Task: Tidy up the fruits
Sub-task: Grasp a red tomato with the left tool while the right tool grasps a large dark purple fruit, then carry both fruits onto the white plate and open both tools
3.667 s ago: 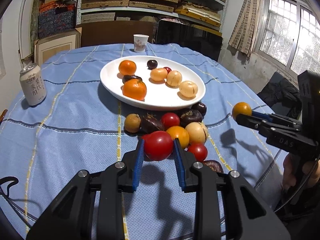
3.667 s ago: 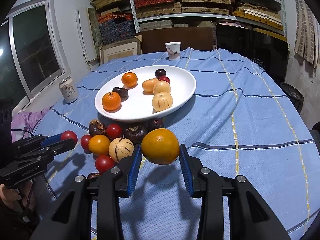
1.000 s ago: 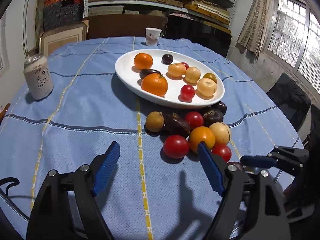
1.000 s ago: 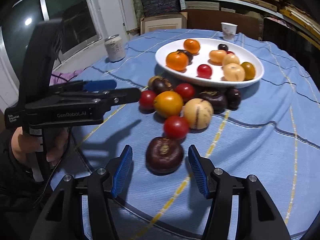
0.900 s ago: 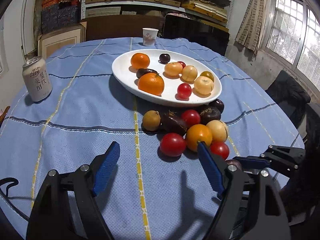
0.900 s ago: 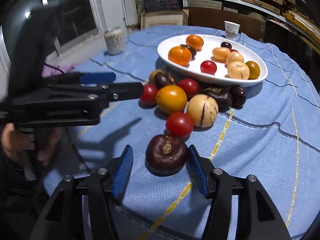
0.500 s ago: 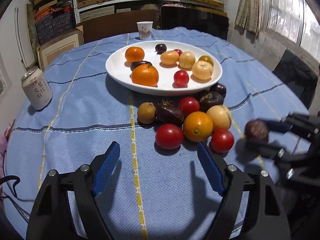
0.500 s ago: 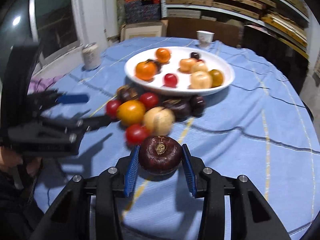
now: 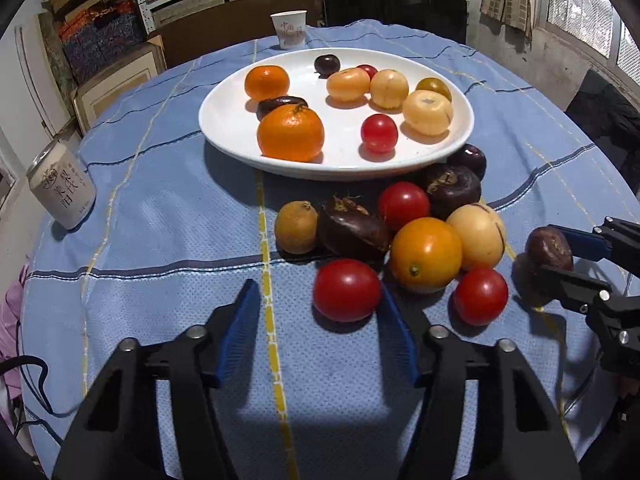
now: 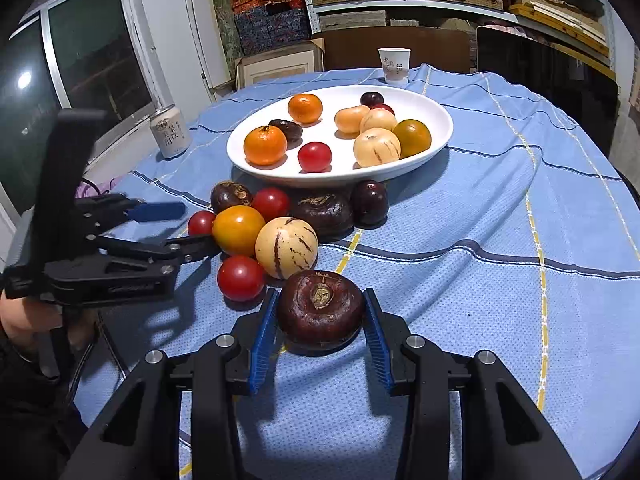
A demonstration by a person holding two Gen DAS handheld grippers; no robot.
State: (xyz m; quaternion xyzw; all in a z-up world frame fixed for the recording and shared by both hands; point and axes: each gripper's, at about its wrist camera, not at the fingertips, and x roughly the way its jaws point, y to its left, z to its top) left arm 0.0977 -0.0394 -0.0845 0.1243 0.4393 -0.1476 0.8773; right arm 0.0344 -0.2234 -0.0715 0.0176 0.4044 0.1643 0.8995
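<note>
A white plate (image 9: 230, 120) (image 10: 420, 104) holds several fruits: oranges, pale melons, a red tomato, dark plums. In front of it a heap of loose fruits lies on the blue cloth. My left gripper (image 9: 318, 290) (image 10: 196, 226) is low over the cloth and its jaws are closing around a red tomato (image 9: 346, 290) at the heap's near edge. The right pad is at the tomato's side, the left pad still stands apart from it. My right gripper (image 10: 320, 294) (image 9: 560, 256) is shut on a dark brown fruit (image 10: 320, 308) (image 9: 548, 248), held just above the cloth to the right of the heap.
A drink can (image 9: 62, 186) stands at the left of the table and a paper cup (image 9: 289, 28) behind the plate. A black cable (image 9: 24, 380) hangs at the near left edge. Shelves with boxes line the far wall. A person's hand (image 10: 24, 320) holds the left gripper.
My right gripper closed on the dark brown fruit and raised it off the cloth. My left gripper moved up to the red tomato and its jaws narrowed around it.
</note>
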